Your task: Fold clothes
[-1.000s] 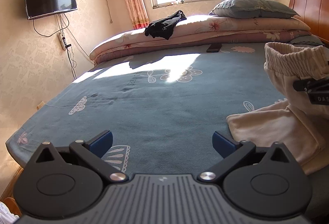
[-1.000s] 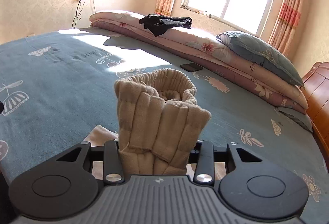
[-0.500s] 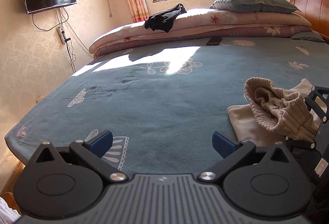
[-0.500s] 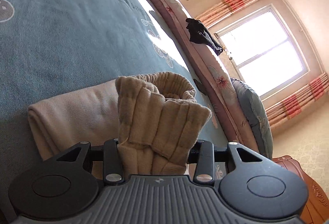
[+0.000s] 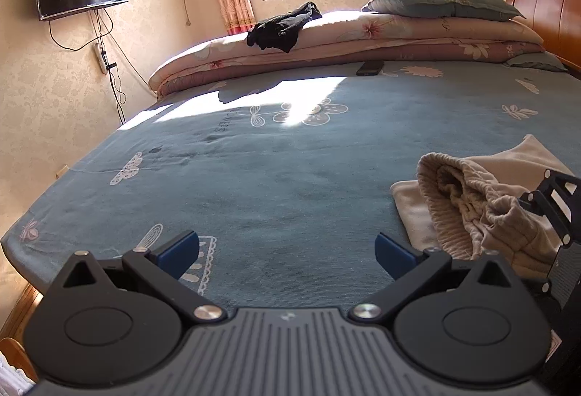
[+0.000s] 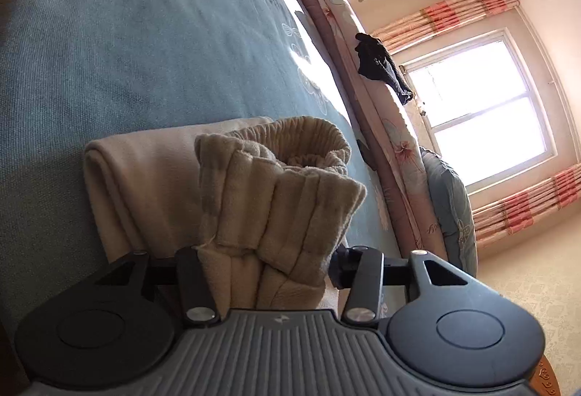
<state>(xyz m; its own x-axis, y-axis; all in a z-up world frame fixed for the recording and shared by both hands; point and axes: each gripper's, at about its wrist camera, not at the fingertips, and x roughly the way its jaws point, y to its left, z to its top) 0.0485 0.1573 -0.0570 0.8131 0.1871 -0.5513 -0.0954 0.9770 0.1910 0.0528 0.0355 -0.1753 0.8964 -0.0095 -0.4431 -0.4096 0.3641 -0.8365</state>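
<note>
- Left tongs (image 5: 287, 252): blue-padded fingers wide apart, nothing between them, hovering over the blue bed cover (image 5: 254, 178).
- Right tongs (image 6: 272, 269): rolled onto their side, jaws opening; bunched waistband of the beige trousers (image 6: 276, 200) sits between them, left finger touching the fabric, right finger standing clear of it.
- Beige trousers: folded bundle lying on the bed cover near its front edge, to the right of the left tongs.
- Dark phone (image 5: 369, 67): flat on the cover, far side.
- Rolled floral quilt (image 5: 363, 36): along the far edge, black garment (image 5: 285, 27) draped on it, grey-green pillow (image 5: 441, 2) on top.
</note>
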